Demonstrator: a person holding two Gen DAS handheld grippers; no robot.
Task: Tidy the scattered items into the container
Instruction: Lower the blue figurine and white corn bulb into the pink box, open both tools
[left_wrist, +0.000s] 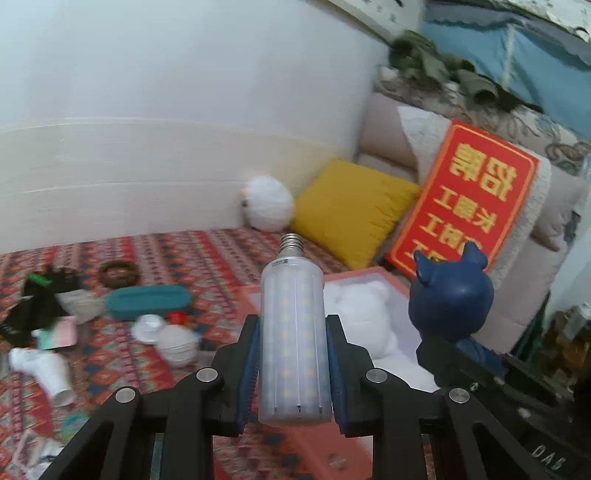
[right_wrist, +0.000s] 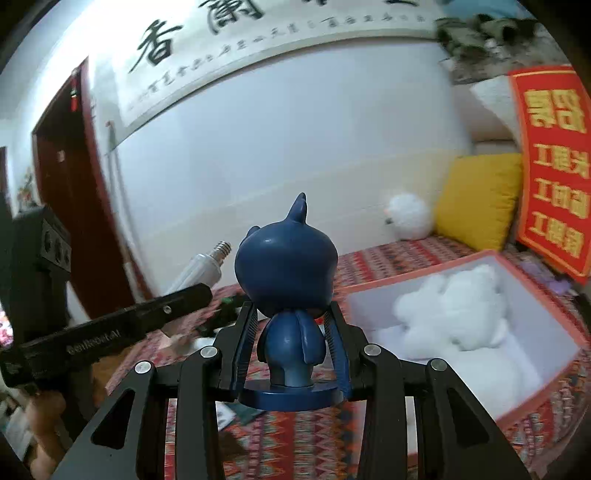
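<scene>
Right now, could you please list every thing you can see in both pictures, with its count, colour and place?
light bulb: 1, frosted white with metal screw cap, held upright in the left gripper
figurine: 1, dark blue, on a round base, held in the right gripper
box: 1, pink outside, white inside, open, on the patterned cloth
plush toy: 1, white, inside the box
patterned cloth: 1, red with many colours, under everything
case: 1, teal, lying on the cloth
scattered small items: several, white, black, pink, left on the cloth; blurred
fluffy ball: 1, white, by the wall
cushion: 1, yellow, beside the fluffy ball
sign: 1, red with yellow characters, leaning, upside down
left gripper: 1, black, shut on the light bulb
right gripper: 1, black, shut on the figurine
</scene>
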